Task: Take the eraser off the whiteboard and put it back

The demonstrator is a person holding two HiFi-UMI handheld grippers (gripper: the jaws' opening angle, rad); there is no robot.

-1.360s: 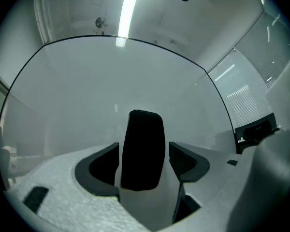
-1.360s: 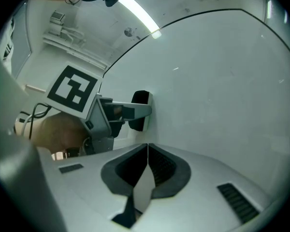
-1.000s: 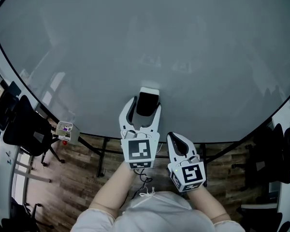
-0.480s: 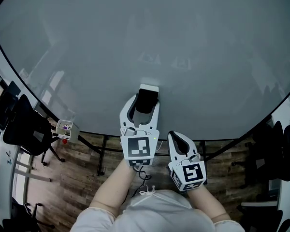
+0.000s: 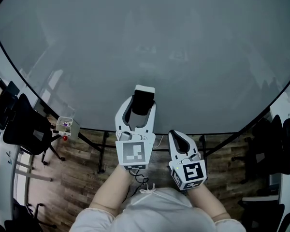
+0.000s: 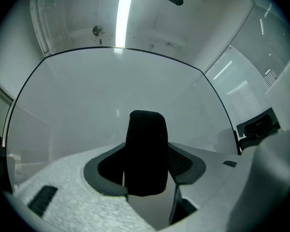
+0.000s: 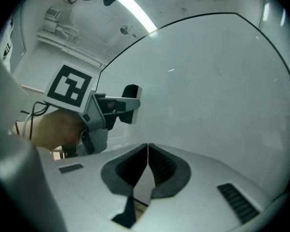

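My left tongs (image 5: 141, 105), just closing, pinch the eraser (image 6: 146, 153) lengthwise, with the board (image 5: 193, 47) straight ahead. My right tongs (image 5: 176, 137), pressed together, sit farther from the board.

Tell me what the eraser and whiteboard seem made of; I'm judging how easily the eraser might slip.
The eraser: black part looks like matte felt or woven fabric, with a fine knit grain; its white cap in the head view looks smooth, probably plastic. The whiteboard: smooth, glossy coated panel, core material unclear; it mirrors the ceiling light.
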